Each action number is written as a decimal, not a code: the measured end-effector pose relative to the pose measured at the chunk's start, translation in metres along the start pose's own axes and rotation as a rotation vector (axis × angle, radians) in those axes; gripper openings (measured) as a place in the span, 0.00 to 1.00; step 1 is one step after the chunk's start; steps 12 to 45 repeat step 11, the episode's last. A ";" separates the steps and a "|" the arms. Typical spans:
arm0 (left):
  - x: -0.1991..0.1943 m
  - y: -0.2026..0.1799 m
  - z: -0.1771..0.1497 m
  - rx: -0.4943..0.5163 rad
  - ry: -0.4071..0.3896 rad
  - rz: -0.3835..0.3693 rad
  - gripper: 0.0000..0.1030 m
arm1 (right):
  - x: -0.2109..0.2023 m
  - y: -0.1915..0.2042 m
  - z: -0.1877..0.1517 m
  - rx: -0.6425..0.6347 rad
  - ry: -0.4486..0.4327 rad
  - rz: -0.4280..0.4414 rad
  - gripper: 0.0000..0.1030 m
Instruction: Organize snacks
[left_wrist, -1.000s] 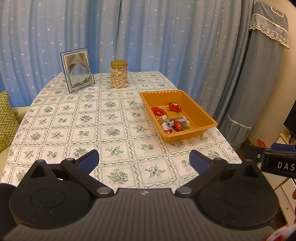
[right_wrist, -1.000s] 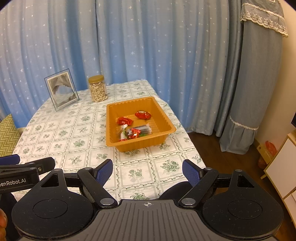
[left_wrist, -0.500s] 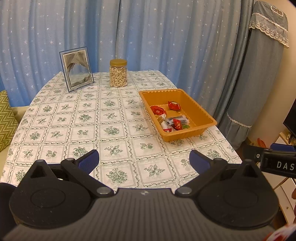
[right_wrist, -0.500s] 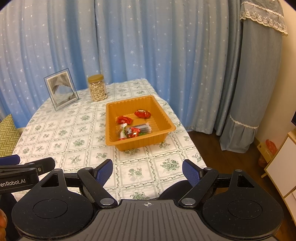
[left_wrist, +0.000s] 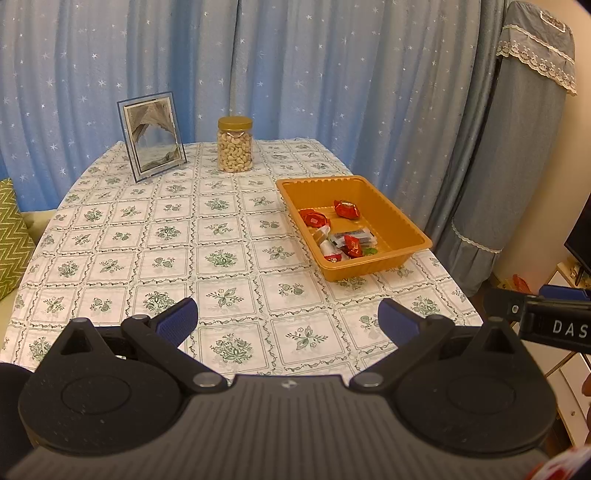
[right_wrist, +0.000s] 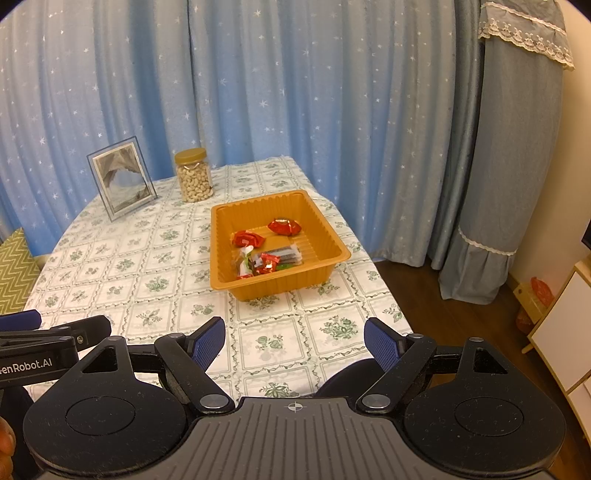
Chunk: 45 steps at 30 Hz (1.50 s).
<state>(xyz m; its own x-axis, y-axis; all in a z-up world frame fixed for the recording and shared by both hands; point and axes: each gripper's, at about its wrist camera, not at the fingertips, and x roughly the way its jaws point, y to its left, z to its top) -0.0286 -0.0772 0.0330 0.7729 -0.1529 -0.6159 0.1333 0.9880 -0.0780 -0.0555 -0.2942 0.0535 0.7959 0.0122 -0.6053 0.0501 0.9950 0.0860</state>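
Left wrist view: we see the left hand-held gripper (left_wrist: 287, 321) spread wide, nothing between its blue pads, above the near edge of the table (left_wrist: 110, 258). The orange tray (left_wrist: 402, 225) sits right of centre with wrapped snacks (left_wrist: 341, 236) inside. A cashew jar (left_wrist: 235, 144) and picture frame (left_wrist: 151, 136) stand at the far end.

Right wrist view: we see the right hand-held gripper (right_wrist: 294, 343) also spread wide and empty. The tray lies straight ahead, well apart, snacks bunched toward its near left corner.

Print on small wrapped snacks (left_wrist: 341, 240) in ribbed orange plastic tray (left_wrist: 400, 221) unreadable; green zigzag cushion (left_wrist: 13, 229) cropped at frame edge.
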 end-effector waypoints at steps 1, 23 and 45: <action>0.000 0.000 0.000 0.000 0.001 0.000 1.00 | 0.000 0.000 0.000 0.000 0.000 0.000 0.80; 0.000 0.000 -0.003 0.003 -0.010 -0.017 1.00 | 0.001 0.000 -0.003 0.003 -0.001 -0.002 0.80; 0.000 0.000 -0.003 0.003 -0.010 -0.017 1.00 | 0.001 0.000 -0.003 0.003 -0.001 -0.002 0.80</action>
